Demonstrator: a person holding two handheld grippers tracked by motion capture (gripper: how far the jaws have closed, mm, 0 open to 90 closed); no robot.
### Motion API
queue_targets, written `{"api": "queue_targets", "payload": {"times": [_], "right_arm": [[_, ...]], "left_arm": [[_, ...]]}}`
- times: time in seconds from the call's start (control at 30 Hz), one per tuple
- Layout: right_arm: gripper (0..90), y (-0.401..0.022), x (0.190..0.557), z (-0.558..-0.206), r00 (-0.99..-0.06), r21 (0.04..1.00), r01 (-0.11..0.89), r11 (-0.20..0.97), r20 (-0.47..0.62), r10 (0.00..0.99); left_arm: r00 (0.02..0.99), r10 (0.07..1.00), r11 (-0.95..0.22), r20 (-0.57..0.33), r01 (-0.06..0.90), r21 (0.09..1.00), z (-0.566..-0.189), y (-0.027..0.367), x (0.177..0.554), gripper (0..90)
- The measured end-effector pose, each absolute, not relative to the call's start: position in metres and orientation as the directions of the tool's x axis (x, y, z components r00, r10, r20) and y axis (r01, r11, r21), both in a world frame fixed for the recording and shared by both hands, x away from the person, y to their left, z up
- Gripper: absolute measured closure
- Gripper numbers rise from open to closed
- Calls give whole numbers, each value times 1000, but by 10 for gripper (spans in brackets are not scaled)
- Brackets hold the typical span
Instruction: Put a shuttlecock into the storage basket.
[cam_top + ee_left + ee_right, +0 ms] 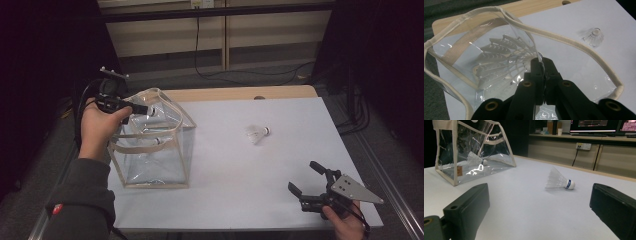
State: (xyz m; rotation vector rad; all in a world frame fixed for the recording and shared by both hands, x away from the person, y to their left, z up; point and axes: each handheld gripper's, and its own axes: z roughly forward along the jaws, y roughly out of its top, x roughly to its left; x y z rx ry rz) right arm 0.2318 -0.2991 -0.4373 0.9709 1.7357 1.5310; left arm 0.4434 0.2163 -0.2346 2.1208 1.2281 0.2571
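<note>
Step in hand: you are holding the clear bag (150,145) open so the loose shuttlecock (257,133) can go in; that is my reading of the layout.
Left gripper (134,108): its jaws are clamped together on the bag's clear wall just under the cream rim (564,41), lifting that edge; in the left gripper view the plastic is running up between the tips.
Right gripper (306,178): its jaws are standing wide apart with nothing between them, resting low near the table's (280,107) front right corner.
Loose shuttlecock: it is lying on its side on the white table, well apart from the bag and ahead of the right gripper, its cork (571,184) pointing right in that gripper's view.
Shuttlecock in the bag (475,159): one is already lying on the bag's floor.
Doing it well: you are aiming to pinch the loose one by the cork or the band beside it, not the feathers, which would likely crush.
Bag mouth: you are keeping the rim high and pulled outward so the opening faces the incoming hand.
Risk: you are probably tugging thin plastic; too much pull could tip the bag.
</note>
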Motion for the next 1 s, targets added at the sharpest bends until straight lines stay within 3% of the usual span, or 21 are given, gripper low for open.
{"api": "queue_targets", "payload": {"times": [1.0], "right_arm": [[25, -299, 232, -437, -540, 991, 122, 58, 17, 842]], "left_arm": [[527, 835, -334, -159, 715, 614, -247, 212, 449, 886]]}}
